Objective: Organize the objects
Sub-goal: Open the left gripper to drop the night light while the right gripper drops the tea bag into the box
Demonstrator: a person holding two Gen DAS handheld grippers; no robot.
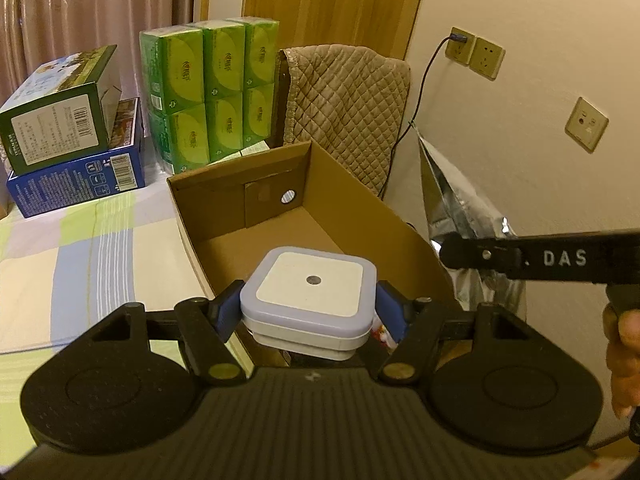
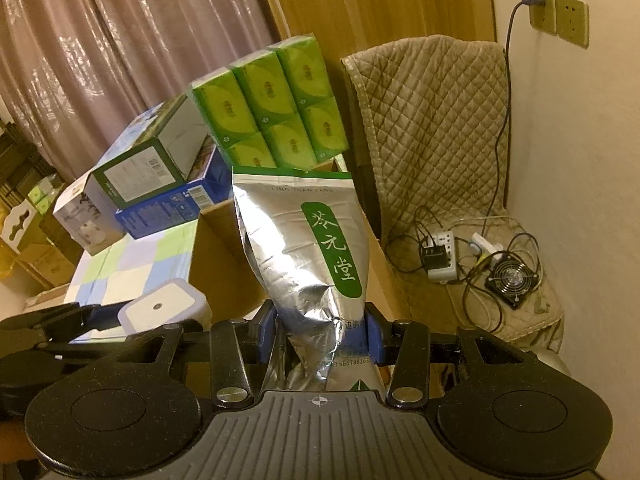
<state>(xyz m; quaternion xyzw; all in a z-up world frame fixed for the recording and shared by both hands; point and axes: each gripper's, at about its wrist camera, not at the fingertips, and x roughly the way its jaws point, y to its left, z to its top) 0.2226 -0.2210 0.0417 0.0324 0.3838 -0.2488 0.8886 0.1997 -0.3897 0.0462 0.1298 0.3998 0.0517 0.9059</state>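
Observation:
My left gripper (image 1: 308, 314) is shut on a square white night light (image 1: 310, 294) with a pale lilac rim, held over the near end of an open brown cardboard box (image 1: 352, 200). My right gripper (image 2: 318, 338) is shut on the lower part of a silver foil pouch (image 2: 304, 248) with a green label, standing upright beside the box's right wall (image 2: 218, 264). The pouch (image 1: 452, 204) and the right gripper's black arm show at the right of the left wrist view. The night light (image 2: 162, 306) and the left gripper appear at the lower left of the right wrist view.
The box sits on a checked cloth (image 1: 80, 248). Behind it stand a pack of green tissue boxes (image 1: 212, 92) and stacked green and blue cartons (image 1: 76, 152). A quilted chair (image 2: 432, 132) at the right carries a power strip (image 2: 440, 256), cables and a small fan (image 2: 512, 280). Wall sockets (image 1: 476, 54) are above.

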